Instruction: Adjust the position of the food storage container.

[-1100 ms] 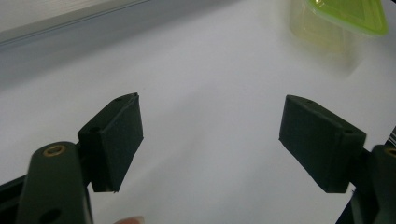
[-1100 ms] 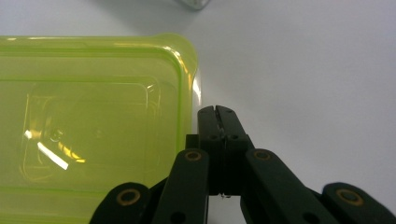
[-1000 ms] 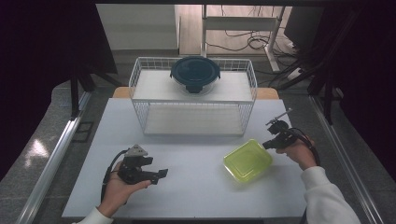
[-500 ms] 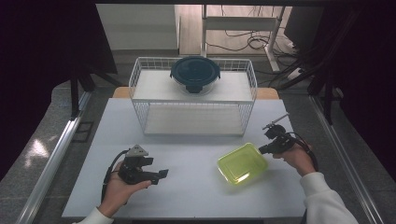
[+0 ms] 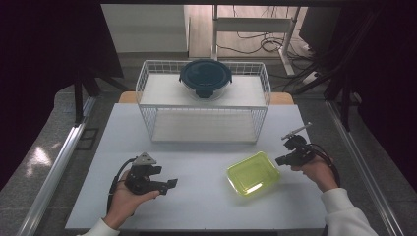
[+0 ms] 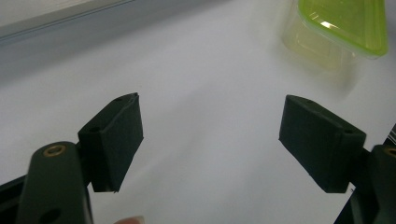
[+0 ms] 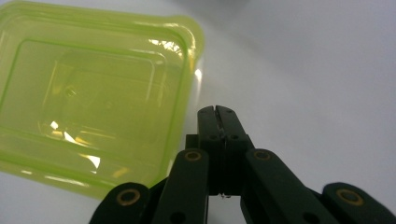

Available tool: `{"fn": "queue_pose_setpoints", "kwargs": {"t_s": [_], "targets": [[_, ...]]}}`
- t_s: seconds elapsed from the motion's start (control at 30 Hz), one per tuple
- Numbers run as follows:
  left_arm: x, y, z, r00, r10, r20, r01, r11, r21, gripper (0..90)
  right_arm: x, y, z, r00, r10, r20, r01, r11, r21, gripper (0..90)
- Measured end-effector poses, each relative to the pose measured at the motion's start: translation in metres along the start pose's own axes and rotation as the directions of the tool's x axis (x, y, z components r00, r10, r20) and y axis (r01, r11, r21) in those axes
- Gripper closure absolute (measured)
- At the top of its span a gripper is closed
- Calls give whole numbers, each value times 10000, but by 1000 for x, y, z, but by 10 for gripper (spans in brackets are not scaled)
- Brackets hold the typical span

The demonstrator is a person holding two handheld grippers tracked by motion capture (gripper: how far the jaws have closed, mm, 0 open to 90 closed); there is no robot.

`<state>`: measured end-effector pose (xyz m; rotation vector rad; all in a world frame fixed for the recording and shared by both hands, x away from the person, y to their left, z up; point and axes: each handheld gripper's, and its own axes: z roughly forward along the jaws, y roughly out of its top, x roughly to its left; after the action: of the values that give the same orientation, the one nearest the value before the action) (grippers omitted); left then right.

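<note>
A translucent yellow-green container with its lid on lies on the white table, right of centre. My right gripper is shut, its tips right beside the container's right edge. In the right gripper view the closed jaws sit close against the rim of the container, with nothing between them. My left gripper rests at the front left, pointing right toward the container. Its jaws stand open with only bare table between them, and the container lies farther off.
A white wire rack stands at the back of the table. A glass bowl with a dark blue lid sits on its top shelf. Bare table lies between the two grippers. Dark curtains hang on both sides.
The container has slid a little to the left and toward the front, and my right gripper has followed it. The left gripper has stayed where it was.
</note>
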<state>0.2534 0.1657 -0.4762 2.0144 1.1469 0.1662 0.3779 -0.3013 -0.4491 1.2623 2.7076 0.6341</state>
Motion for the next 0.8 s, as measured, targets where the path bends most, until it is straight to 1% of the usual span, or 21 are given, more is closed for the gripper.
{"fn": "queue_pose_setpoints", "kwargs": {"t_s": [0.07, 0.13, 0.23, 0.3, 0.43, 0.6, 0.7, 0.8], "targets": [[0, 0, 0, 10000, 0, 7, 0, 10000, 2, 210, -1, -6, -1, 9999, 113, 19, -113, 9999, 21, 886], [0, 0, 0, 10000, 11, 1, -11, 10000, 26, 210, -1, -13, -1, 10000, 83, 46, -83, 9999, 114, 886], [-1, 0, 1, 10000, 13, 1, -13, 10000, 34, 210, 2, -21, 3, 10000, 70, -12, -70, 9997, 231, 886], [-1, 0, 1, 10000, 22, 10, -22, 10000, 22, 210, 6, -25, 5, 10000, -35, -38, 36, 9995, 323, 886], [-2, 0, 1, 10000, 18, 11, -18, 10000, 36, 210, 11, -31, 10, 9998, -196, -5, 196, 9986, 491, 886], [-1, 0, 1, 10000, -1, -13, 1, 10000, 53, 210, 17, -35, 12, 9998, -176, -103, 181, 9988, 464, 886], [-1, 0, 1, 10000, -1, -20, 1, 10000, 58, 210, 25, -35, 13, 9992, -364, -142, 370, 9981, 485, 886], [-1, 0, 1, 10000, -4, -25, 4, 10000, 57, 210, 35, -34, 15, 9974, -675, -251, 687, 9964, 506, 886]]}}
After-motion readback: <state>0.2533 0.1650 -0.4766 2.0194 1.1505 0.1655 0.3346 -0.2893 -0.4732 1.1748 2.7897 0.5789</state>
